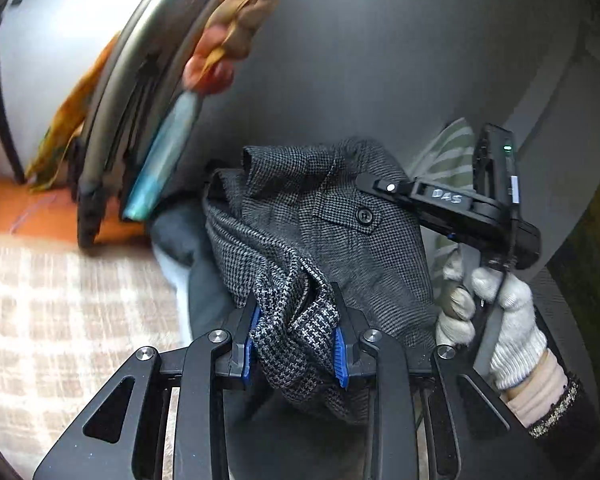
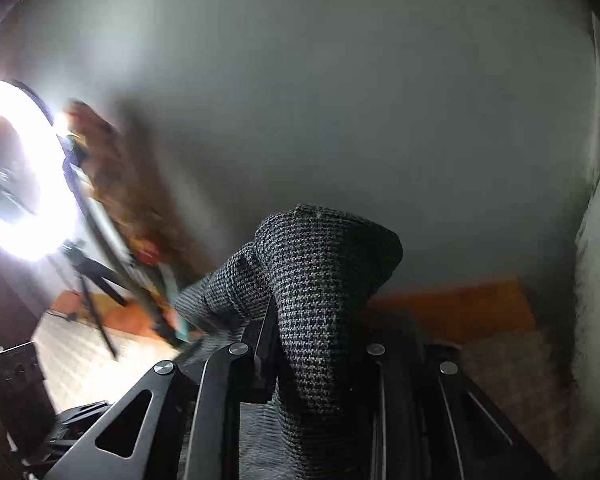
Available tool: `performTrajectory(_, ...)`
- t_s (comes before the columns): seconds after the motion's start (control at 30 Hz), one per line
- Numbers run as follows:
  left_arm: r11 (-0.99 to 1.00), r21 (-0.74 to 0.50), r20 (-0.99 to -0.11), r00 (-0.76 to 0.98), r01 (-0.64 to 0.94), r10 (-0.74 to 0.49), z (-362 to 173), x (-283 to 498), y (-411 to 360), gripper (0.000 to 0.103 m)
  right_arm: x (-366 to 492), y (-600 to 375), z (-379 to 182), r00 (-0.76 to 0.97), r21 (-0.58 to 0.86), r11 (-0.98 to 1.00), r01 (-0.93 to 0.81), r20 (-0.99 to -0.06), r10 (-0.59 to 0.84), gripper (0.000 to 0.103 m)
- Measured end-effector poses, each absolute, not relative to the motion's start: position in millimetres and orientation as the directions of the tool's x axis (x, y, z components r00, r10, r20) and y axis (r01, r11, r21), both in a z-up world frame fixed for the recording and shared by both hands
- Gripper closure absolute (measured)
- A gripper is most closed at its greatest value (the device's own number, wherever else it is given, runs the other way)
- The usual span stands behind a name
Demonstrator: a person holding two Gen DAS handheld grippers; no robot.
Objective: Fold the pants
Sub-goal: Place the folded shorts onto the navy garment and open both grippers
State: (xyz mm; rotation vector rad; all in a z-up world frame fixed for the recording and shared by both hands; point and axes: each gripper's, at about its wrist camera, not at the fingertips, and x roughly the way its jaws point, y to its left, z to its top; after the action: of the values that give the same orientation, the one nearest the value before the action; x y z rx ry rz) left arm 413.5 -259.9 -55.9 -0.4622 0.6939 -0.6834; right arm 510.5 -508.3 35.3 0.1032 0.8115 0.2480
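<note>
The pants are grey houndstooth cloth with a buttoned pocket flap, bunched and lifted in the air. My left gripper is shut on a gathered fold of them between its blue pads. In the left wrist view the right gripper's body shows at the right, held by a white-gloved hand, with its tip behind the cloth. In the right wrist view my right gripper is shut on a thick roll of the same pants, which hides its fingertips.
A metal rack with hanging clothes stands at the left. Below lie an orange surface and a checked cream cloth. A bright ring light glares at the left of the right wrist view. A grey wall is behind.
</note>
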Motion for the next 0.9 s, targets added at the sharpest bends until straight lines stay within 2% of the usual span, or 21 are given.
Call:
performTrajectory(0.03, 0.693, -0.599, -0.428, 0.572, 0.401, -0.7, -59.9, 412.9, -259.2, 0.076, 513.6, -512.0, 28.2, 0.659, 0.171, 0.972, -0.161, -0.714, 0.235, 0.075)
performTrajectory(0.1, 0.695, -0.607, -0.442, 0.563, 0.385, -0.698, -65.7, 409.0, -257.5, 0.074, 522.8, -518.0, 15.7, 0.647, 0.141, 0.985, -0.101, -0.742, 0.173, 0.058)
performTrajectory(0.13, 0.703, -0.602, -0.455, 0.56, 0.379, -0.692, -67.0, 406.2, -257.3, 0.074, 525.8, -517.8, 11.9, 0.641, 0.114, 0.991, -0.075, -0.755, 0.136, 0.054)
performTrajectory(0.2, 0.718, -0.587, -0.482, 0.551, 0.374, -0.681, -66.6, 404.9, -257.2, 0.07, 526.8, -515.8, 8.2, 0.634, 0.038, 0.998, -0.048, -0.771, 0.06, 0.037)
performTrajectory(0.3, 0.743, -0.572, -0.515, 0.553, 0.346, -0.655, -60.2, 401.6, -249.2, 0.067, 522.4, -511.4, 14.4, 0.639, -0.071, 0.997, 0.008, -0.767, -0.06, 0.031)
performTrajectory(0.47, 0.761, -0.559, -0.551, 0.539, 0.329, -0.637, -58.0, 398.8, -241.2, 0.063, 490.0, -510.8, 42.0, 0.67, -0.047, 0.998, 0.047, -0.739, -0.066, 0.028)
performTrajectory(0.6, 0.783, -0.518, -0.567, 0.548, 0.343, -0.615, -45.0, 381.8, -233.5, 0.061, 462.9, -506.3, 63.5, 0.687, -0.051, 0.997, 0.059, -0.723, -0.078, 0.015)
performTrajectory(0.73, 0.786, -0.496, -0.581, 0.53, 0.37, -0.617, -35.5, 361.2, -224.5, 0.056, 444.5, -497.2, 75.8, 0.692, -0.037, 0.997, 0.066, -0.718, -0.073, 0.013)
performTrajectory(0.9, 0.79, -0.469, -0.586, 0.53, 0.396, -0.613, -23.2, 341.5, -215.9, 0.056, 405.2, -484.4, 89.1, 0.698, -0.028, 0.997, 0.077, -0.713, -0.074, 0.012)
